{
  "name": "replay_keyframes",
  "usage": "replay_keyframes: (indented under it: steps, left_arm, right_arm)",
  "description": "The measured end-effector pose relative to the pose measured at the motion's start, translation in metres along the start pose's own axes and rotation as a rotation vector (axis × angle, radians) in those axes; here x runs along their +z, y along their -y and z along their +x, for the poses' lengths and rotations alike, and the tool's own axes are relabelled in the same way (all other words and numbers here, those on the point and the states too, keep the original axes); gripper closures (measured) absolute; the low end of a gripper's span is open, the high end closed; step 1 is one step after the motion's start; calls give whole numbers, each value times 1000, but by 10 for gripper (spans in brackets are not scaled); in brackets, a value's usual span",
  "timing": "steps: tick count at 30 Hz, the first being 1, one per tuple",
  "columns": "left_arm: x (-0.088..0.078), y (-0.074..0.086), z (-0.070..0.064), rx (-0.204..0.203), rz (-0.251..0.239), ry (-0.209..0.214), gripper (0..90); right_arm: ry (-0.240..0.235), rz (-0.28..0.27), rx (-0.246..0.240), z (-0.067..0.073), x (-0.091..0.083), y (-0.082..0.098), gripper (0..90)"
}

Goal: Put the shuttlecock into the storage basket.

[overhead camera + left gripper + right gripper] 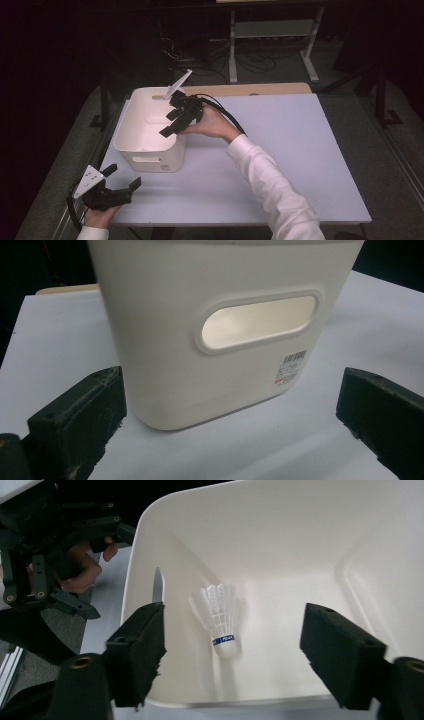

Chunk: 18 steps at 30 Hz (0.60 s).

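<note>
Both grippers are seen with their jaws spread. From above, the left gripper (121, 184) is held at the near left corner of the table (280, 165), jaws apart and nothing between them, pointed toward the white bin (131, 131) but well short of it. Farther in, the right gripper (172, 122) is held over the bin's right rim, tilted down into it, jaws wide with nothing clamped.

What lies inside the bin cannot be made out in the high view. It is revealed by the right gripper view: a white shuttlecock (220, 620) with a blue band at its cork is seen lying on the bin's floor (300, 580), in line between the open pads but below them and untouched. The left gripper (55, 560) and its hand are also caught there, beyond the bin's rim.

The bin's near wall (165, 340) is given by the left gripper view: an oval handle cutout (258, 322) and a small barcode label (291, 368), neither visible from inside.
</note>
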<state>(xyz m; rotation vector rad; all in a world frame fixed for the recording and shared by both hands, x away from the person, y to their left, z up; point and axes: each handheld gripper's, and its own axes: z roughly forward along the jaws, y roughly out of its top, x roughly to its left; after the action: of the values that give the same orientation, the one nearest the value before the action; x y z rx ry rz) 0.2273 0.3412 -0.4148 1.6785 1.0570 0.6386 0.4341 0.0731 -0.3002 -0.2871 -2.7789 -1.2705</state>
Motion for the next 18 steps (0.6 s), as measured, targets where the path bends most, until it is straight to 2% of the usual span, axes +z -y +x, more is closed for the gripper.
replay_keyframes:
  steps: [2, 8, 11, 13, 18]
  left_arm:
    - [1, 0, 0, -1, -5, 3, 0]
    - [1, 1, 0, -3, -4, 3, 0]
    - [1, 1, 0, -4, 1, -1, 0]
    - [1, 1, 0, -4, 3, -1, 0]
    - [2, 1, 0, 1, 6, -1, 0]
  right_arm:
    - [23, -7, 0, -1, -3, 2, 135]
    - [40, -34, 12, -2, -13, 8, 124]
    - [56, -51, -1, -2, -19, 10, 71]
    - [65, -64, 5, -3, -23, 11, 27]
    - [95, -83, 35, -2, -33, 16, 0]
